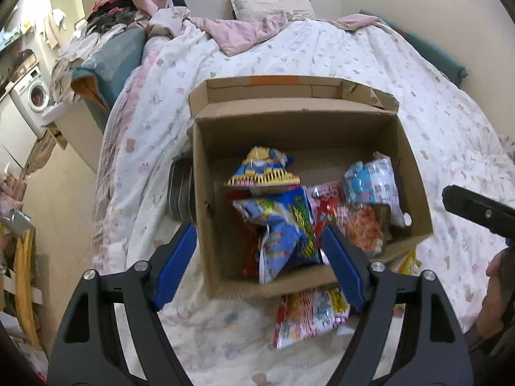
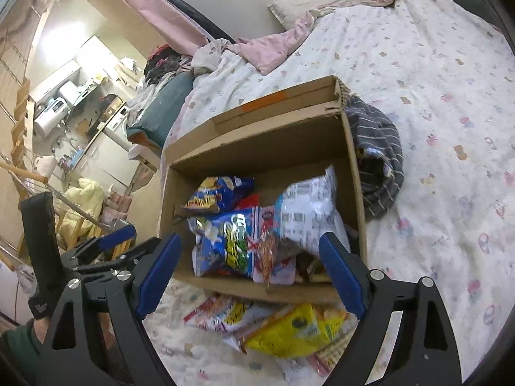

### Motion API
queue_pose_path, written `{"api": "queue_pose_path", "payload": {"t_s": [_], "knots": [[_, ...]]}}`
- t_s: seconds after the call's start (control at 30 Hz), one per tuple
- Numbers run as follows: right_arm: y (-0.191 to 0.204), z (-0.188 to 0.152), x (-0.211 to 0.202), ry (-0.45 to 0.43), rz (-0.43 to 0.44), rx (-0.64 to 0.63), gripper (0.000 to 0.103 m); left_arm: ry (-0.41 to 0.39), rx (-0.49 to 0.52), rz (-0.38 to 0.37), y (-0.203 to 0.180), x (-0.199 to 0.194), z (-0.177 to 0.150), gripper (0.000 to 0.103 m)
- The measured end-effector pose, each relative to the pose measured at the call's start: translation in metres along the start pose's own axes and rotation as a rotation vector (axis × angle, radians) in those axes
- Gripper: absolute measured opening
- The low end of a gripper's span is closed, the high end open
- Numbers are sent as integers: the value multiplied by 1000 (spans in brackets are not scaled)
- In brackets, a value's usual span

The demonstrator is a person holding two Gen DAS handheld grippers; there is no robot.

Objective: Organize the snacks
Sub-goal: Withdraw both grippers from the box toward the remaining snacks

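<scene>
An open cardboard box (image 1: 296,128) (image 2: 257,148) sits on the bed with several snack packets in it. Among them are a blue and yellow packet (image 1: 262,169), a blue packet with green lettering (image 1: 283,225) (image 2: 231,241), a red packet (image 1: 326,206) and a white and light-blue packet (image 1: 370,180) (image 2: 309,212). My left gripper (image 1: 257,257) hangs open over the box's near left corner, holding nothing. My right gripper (image 2: 249,254) is open above the near wall, with no packet pressed between its pads. Loose packets lie on the bed before the box: a red and white one (image 1: 309,315) (image 2: 219,315) and a yellow one (image 2: 289,328).
A grey striped cloth (image 2: 379,160) lies against the box's side. The floral quilt (image 1: 434,112) spreads to the right, with a pink blanket (image 1: 244,32) and a pillow (image 1: 270,3) at the head. The floor, a washing machine (image 1: 32,96) and clutter lie off the bed's left edge.
</scene>
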State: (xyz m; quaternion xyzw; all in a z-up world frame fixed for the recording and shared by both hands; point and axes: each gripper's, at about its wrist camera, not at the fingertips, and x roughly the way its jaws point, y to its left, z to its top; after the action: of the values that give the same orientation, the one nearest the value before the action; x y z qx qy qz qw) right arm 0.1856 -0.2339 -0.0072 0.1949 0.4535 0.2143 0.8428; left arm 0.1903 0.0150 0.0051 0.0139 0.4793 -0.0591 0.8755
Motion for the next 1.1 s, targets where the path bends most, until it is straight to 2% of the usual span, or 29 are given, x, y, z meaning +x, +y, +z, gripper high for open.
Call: {"api": "queue_pose_path", "payload": {"t_s": [0.3, 0.57, 0.77, 0.9, 1.03, 1.1], "knots": [[-2, -25, -18, 8, -30, 19, 90, 20, -86, -17, 9, -19, -25, 78], [-14, -52, -37, 14, -68, 49, 90, 94, -206, -20, 25, -15, -57, 78], [-33, -64, -43, 31, -111, 89, 90, 183, -289, -33, 35, 2, -76, 78], [-44, -67, -41, 55, -128, 124, 90, 240, -300, -51, 31, 16, -83, 78], [-46, -66, -39, 60, -128, 136, 90, 324, -325, -140, 18, 37, -85, 78], [-45, -65, -38, 56, -126, 134, 90, 376, -312, -156, 7, 53, -85, 78]]}}
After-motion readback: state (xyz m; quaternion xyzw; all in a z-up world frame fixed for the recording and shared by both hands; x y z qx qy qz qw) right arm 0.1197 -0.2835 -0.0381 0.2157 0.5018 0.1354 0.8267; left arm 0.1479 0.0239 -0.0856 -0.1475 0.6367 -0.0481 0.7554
